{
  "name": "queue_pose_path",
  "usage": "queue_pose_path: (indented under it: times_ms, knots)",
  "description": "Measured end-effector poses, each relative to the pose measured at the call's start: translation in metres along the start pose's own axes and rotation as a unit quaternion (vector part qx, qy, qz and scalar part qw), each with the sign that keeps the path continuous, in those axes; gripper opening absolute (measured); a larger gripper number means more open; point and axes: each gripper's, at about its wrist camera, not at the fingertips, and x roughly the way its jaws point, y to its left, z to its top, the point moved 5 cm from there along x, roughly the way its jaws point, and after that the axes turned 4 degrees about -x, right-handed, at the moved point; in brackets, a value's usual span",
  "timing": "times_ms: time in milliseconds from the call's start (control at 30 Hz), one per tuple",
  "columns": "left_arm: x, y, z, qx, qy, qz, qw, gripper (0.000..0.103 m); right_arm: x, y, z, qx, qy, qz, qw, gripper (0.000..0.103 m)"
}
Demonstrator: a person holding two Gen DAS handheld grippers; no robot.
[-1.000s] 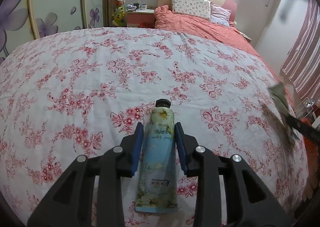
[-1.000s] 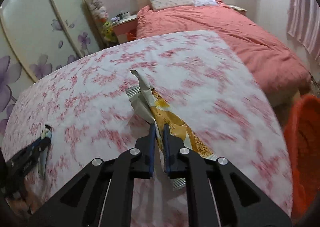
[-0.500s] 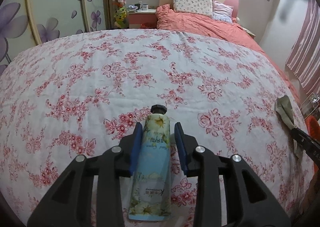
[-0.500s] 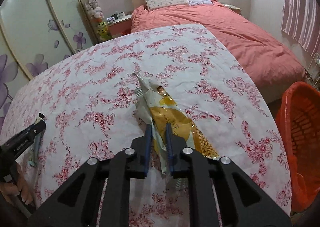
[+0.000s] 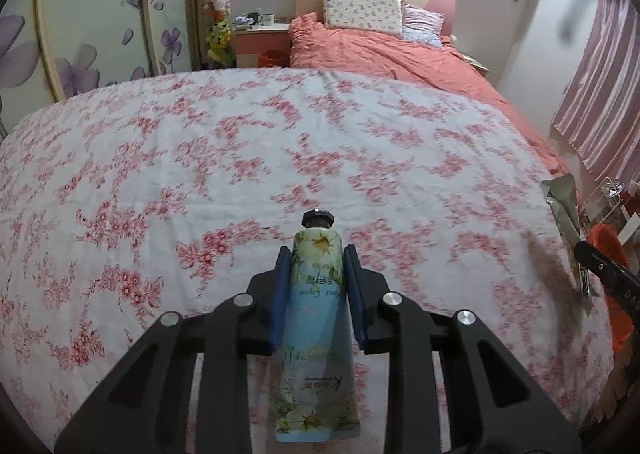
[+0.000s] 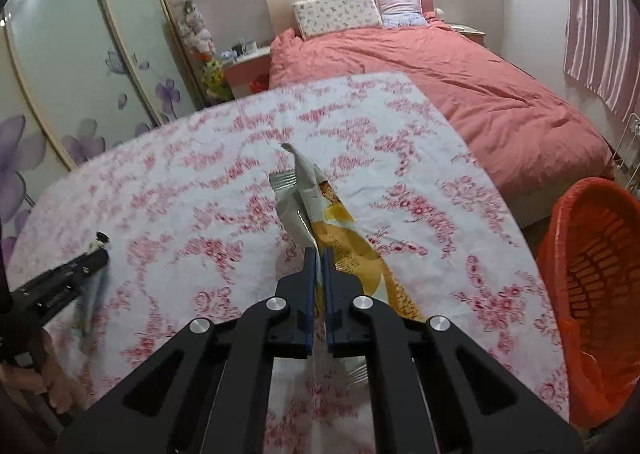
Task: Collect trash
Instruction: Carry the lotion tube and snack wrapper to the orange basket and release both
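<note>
The left gripper point(image 5: 316, 262) has its blue jaws set on either side of a hand-cream tube point(image 5: 316, 318) and closing; the pads press on the tube's flanks, cap end forward, crimped end hanging back toward the camera. The tube sits above the floral cloth point(image 5: 200, 157) that covers the worktop. The right gripper point(image 6: 318, 266) is clamped tight on a crumpled snack wrapper point(image 6: 340, 238), its jaws nearly meeting with only the thin foil between them; most of the wrapper sticks out ahead and to the right. The orange basket point(image 6: 588, 286), lined with an orange bag, stands off the worktop's right edge, near the right gripper and well apart from the left one.

The tube looks like the riskier load: it is smooth and tapered, gripped at its upper half, so the heavier tail could swing and slide out during the carry across the cloth. The wrapper is light but floppy; when released over the basket it may cling to a pad or drift past the rim. Both grippers would head to the same basket, so crossing paths could knock one load loose.
</note>
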Motion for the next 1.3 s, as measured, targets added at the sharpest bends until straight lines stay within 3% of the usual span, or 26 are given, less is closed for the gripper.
queue_pose_path:
  times_ms: [300,700,1067,1300]
  knots:
    - [-0.047,-0.049,0.013,0.025,-0.032,-0.034,0.9986,0.027,-0.065,-0.013,0.015,0.02,-0.061,0.017,0.998,0.004]
    - [-0.1,-0.142,0.015,0.085,-0.068,-0.084,0.9905,0.027,-0.132,-0.063,0.02,0.066,-0.135,0.001,0.989,0.004]
    - [-0.114,-0.245,-0.004,0.144,-0.062,-0.149,0.9764,0.027,-0.165,-0.132,0.006,0.117,-0.17,-0.042,0.978,0.004]
    - [-0.109,-0.321,-0.029,0.186,-0.042,-0.202,0.9607,0.027,-0.166,-0.18,-0.01,0.164,-0.17,-0.065,0.97,0.004]
